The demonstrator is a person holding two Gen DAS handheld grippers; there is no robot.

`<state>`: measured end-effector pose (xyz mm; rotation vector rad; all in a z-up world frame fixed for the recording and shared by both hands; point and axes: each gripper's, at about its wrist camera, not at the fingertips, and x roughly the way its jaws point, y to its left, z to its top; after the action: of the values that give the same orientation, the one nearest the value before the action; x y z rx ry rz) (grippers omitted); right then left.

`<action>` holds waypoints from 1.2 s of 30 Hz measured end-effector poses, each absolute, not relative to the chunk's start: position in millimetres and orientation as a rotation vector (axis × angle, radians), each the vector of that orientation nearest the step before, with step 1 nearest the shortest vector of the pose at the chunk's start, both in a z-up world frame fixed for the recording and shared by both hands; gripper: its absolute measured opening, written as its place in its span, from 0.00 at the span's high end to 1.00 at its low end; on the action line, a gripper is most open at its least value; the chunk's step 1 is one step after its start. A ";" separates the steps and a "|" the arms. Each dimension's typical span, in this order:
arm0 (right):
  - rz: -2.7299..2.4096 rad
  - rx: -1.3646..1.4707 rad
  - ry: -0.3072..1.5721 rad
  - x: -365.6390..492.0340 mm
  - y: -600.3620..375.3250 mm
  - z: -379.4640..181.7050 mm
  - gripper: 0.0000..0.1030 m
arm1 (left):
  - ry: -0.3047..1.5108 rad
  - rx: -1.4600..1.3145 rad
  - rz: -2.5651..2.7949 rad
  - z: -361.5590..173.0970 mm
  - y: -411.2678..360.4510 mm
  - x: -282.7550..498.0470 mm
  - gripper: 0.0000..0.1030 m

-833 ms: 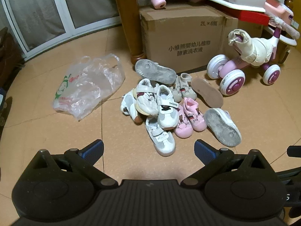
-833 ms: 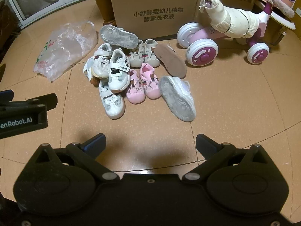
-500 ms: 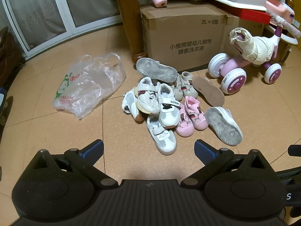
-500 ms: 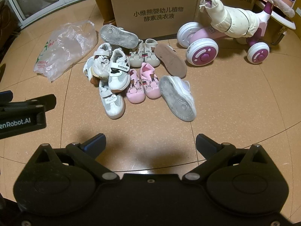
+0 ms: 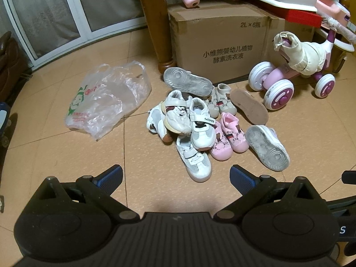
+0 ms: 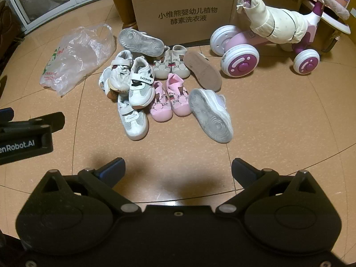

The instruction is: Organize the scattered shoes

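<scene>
A heap of several small children's shoes lies on the tan tile floor. It holds white mesh sneakers (image 5: 194,159) (image 6: 133,120), a pink pair (image 5: 229,136) (image 6: 170,98), a beige patterned pair (image 5: 219,101) (image 6: 171,64), and white shoes lying sole-up (image 5: 267,148) (image 6: 211,115). My left gripper (image 5: 175,176) is open and empty, just short of the nearest white sneaker. My right gripper (image 6: 178,169) is open and empty, short of the heap. The left gripper's body also shows at the left edge of the right wrist view (image 6: 26,133).
A crumpled clear plastic bag (image 5: 106,98) (image 6: 77,53) lies left of the heap. A cardboard box (image 5: 220,42) (image 6: 184,6) and a wooden post (image 5: 159,29) stand behind it. A pink ride-on toy (image 5: 296,75) (image 6: 264,44) stands at the right.
The left wrist view has shifted very slightly, with the heap drifting a touch to the right. Both grippers stay open and no shoe has moved.
</scene>
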<state>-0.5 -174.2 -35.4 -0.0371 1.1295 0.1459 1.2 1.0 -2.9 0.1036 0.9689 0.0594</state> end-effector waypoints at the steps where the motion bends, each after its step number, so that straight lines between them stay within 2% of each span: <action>1: 0.145 -0.038 1.129 -0.7 -173.3 -35.3 0.00 | 0.970 0.104 0.060 -3.1 0.9 1.4 0.00; 36: 0.143 -0.028 1.129 11.3 -184.0 -37.8 0.00 | 0.984 0.116 0.079 -2.4 -6.1 -0.6 0.00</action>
<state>11.3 -184.0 -37.8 -0.0284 1.1292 0.1427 -0.6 -6.1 -2.4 0.1161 0.9836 0.0793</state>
